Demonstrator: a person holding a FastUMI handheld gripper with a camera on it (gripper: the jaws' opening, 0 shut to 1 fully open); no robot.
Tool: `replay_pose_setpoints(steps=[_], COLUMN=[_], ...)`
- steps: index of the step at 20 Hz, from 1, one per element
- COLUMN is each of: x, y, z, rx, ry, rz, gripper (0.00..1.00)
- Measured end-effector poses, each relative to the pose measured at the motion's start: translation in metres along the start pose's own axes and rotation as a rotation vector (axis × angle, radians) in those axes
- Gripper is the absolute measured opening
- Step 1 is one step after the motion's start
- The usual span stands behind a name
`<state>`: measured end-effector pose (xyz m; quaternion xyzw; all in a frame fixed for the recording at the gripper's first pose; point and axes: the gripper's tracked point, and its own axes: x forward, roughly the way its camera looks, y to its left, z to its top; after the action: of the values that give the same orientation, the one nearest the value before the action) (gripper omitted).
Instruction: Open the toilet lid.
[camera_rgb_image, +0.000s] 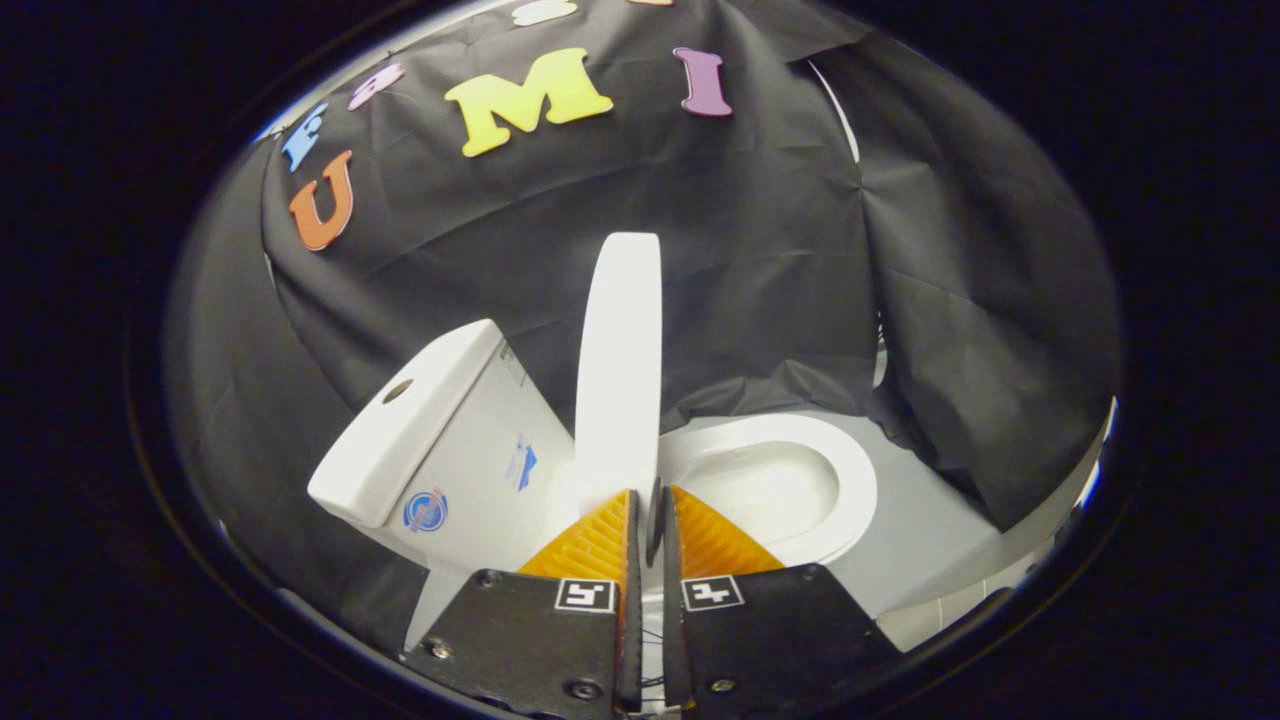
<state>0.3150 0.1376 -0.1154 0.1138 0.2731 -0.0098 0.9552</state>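
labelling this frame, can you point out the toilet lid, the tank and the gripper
toilet lid (620, 370): gripper view, on its raised white edge, just beyond the fingers.
tank (470, 440): gripper view, on its front wall, beside the lid.
gripper (652, 515): gripper view, midway between its fingertips, which are nearly closed at the lid's lower edge.

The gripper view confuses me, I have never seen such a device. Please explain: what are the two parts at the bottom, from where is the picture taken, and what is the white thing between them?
The picture comes from a fisheye camera that rides on a hand-held gripper, a two-finger tool which a person carries; no robot arm is involved. The camera looks forward along the two fingers, the ribbed wedges at the bottom.

Ahead is a white toilet. Its lid stands raised, seen edge-on, and its lower edge sits in the narrow gap between the fingers, which are closed on it from both sides. Beside the lid on one side is the tank; on the other side is the uncovered seat and bowl. Black cloth forms the booth's wall behind.
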Motion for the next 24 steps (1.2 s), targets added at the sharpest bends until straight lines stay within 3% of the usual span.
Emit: replay_pose_setpoints(steps=[6,24], x=[0.0,0.009], y=[0.041,0.128], z=[-0.003,-0.032], rx=[-0.096,-0.206], ry=[-0.02,0.003], rz=[0.004,0.057], gripper=[0.11,0.16])
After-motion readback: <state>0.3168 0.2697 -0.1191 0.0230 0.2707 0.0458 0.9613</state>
